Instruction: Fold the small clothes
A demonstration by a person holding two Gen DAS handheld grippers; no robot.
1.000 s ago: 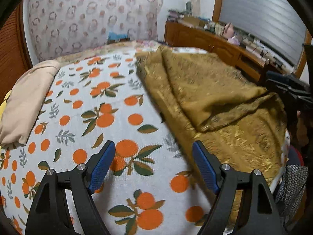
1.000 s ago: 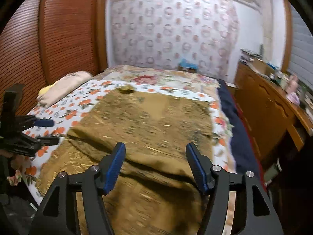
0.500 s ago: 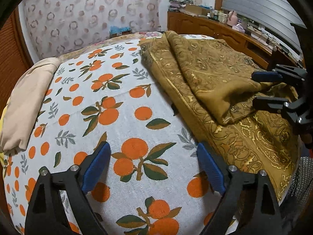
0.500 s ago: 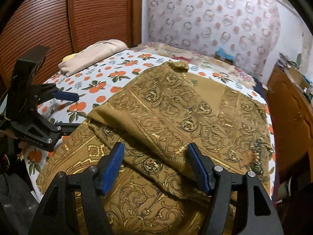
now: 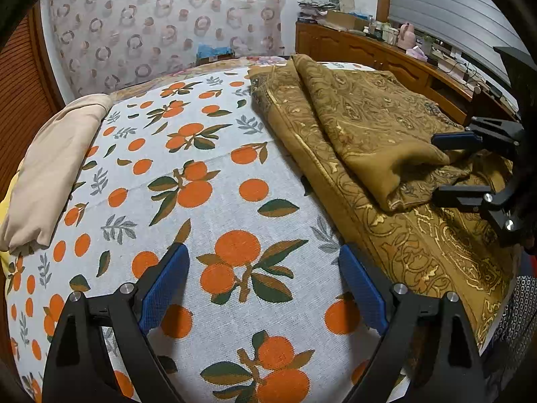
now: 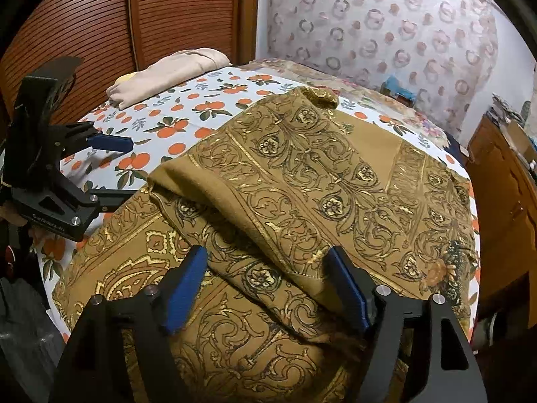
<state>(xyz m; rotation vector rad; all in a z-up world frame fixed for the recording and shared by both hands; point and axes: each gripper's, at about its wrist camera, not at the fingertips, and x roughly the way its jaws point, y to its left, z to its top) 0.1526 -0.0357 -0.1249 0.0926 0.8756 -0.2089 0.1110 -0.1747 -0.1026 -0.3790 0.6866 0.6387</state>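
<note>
A mustard-brown cloth with a gold and black scroll pattern point(image 6: 302, 181) lies spread on the bed, with one layer folded back over itself. It also shows at the right of the left wrist view point(image 5: 369, 141). My right gripper point(image 6: 265, 285) is open, its jaws either side of the folded layer's near corner, just above the cloth. It shows at the right edge of the left wrist view point(image 5: 449, 168). My left gripper point(image 5: 265, 285) is open and empty over the orange-print sheet point(image 5: 201, 201), left of the cloth's edge. It also shows in the right wrist view point(image 6: 110, 168).
A folded beige garment point(image 5: 50, 168) lies at the bed's left side, also in the right wrist view point(image 6: 167, 74). A wooden slatted wardrobe point(image 6: 100, 33) stands to the left, a wooden dresser with clutter point(image 5: 386, 53) to the right, and a patterned wall point(image 5: 167, 16) behind.
Both grippers have come lower and closer to the bed. The right gripper has moved in onto the folded corner of the cloth. Both stay open.
</note>
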